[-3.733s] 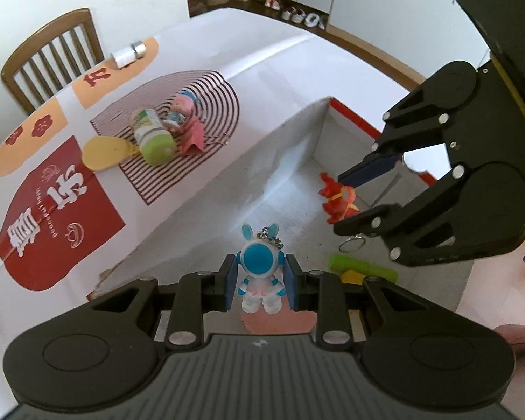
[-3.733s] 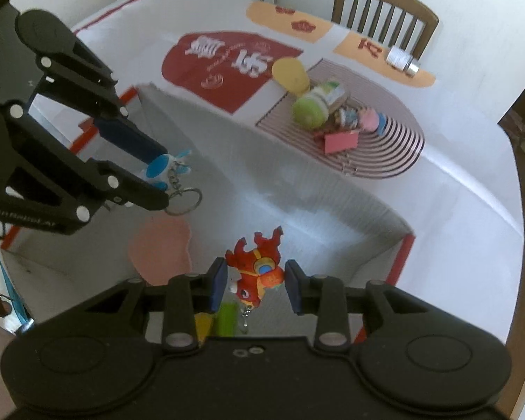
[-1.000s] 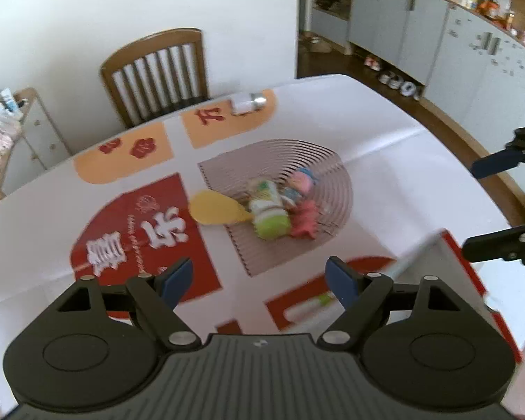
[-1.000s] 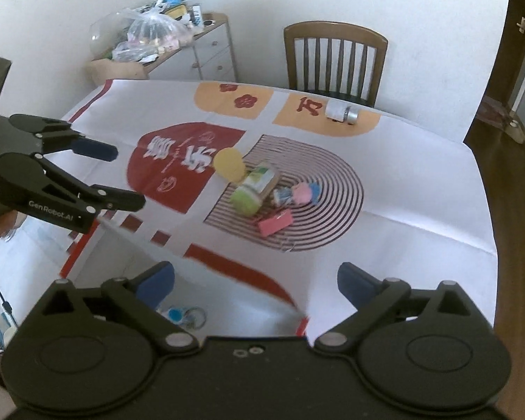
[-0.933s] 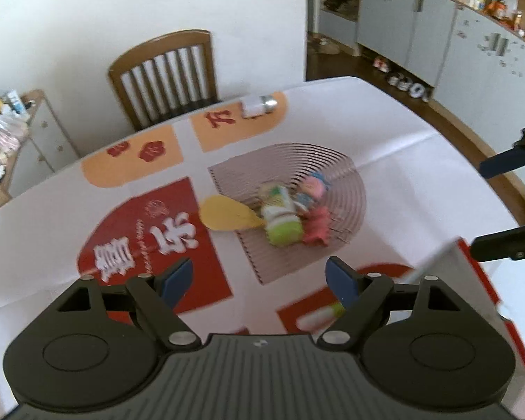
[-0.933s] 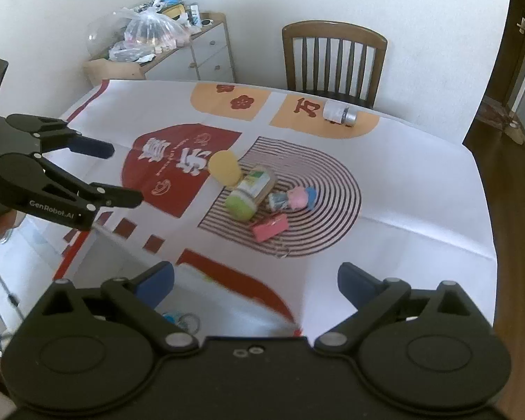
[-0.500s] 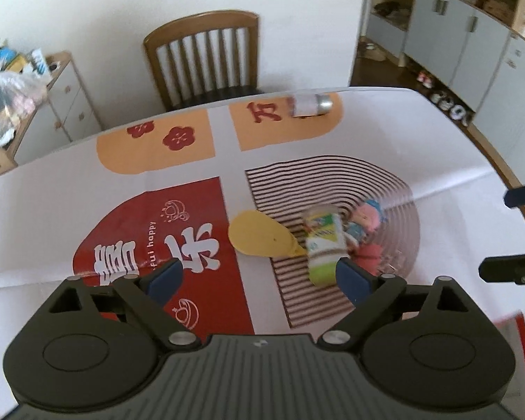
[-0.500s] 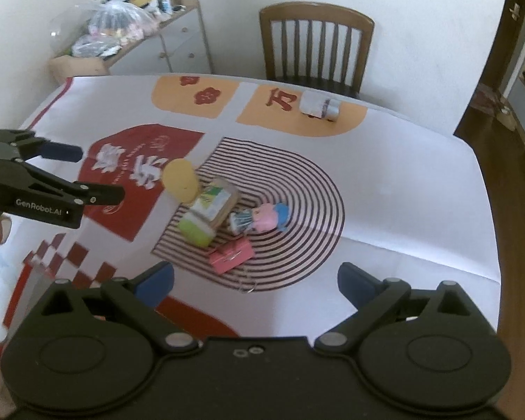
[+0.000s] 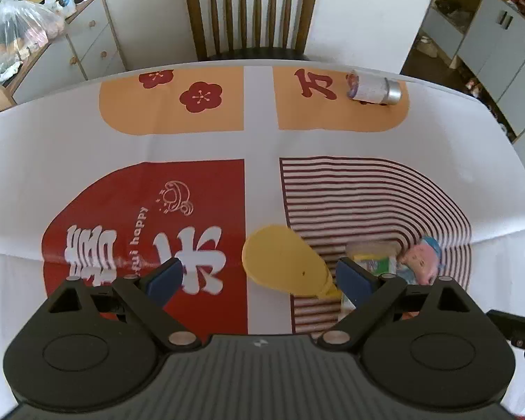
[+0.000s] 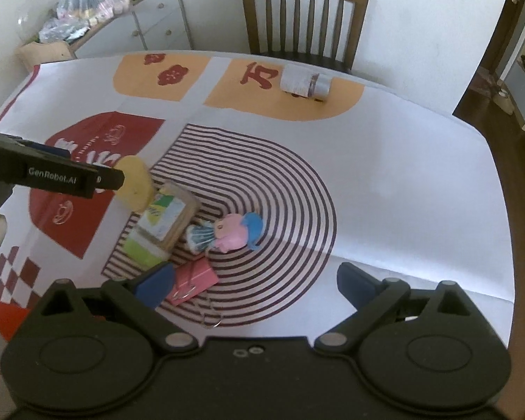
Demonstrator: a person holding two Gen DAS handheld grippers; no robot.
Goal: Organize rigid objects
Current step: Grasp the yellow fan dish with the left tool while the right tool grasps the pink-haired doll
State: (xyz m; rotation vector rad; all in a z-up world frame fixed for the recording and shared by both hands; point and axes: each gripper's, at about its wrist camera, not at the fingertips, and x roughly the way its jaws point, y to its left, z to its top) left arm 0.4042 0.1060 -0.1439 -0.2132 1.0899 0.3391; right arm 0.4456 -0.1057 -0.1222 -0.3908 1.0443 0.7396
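Both grippers are now empty and hanging over the tabletop (image 10: 385, 147) pile. 3.7 s ago each was clamped on a keychain figure over the white box (left on the blue-white rabbit astronaut, right on the red one); the box is out of view now, so I'm reading those two as dropped off.

Left gripper (image 9: 259, 280): jaws spread wide, nothing between them. It is lining up over the yellow paddle-shaped piece (image 9: 283, 262), which is lying flat at the edge of the striped print.

Right gripper (image 10: 255, 285): jaws also released and empty, hovering over the near end of the pile. The pink binder clip (image 10: 194, 280) is sitting just beside its left finger.

Remaining on the cloth:
- green-capped bottle (image 10: 161, 224), lying on its side, touching the yellow piece
- pink-and-blue doll figure (image 10: 227, 234), lying against the bottle
- small silver-capped jar (image 10: 304, 82), on its side, well apart at the far edge near the chair (image 10: 304, 17)

Judgement: next pick cycle is starting, likely left on yellow piece, right on clip. Flat yellow piece looks hard to pinch from above.
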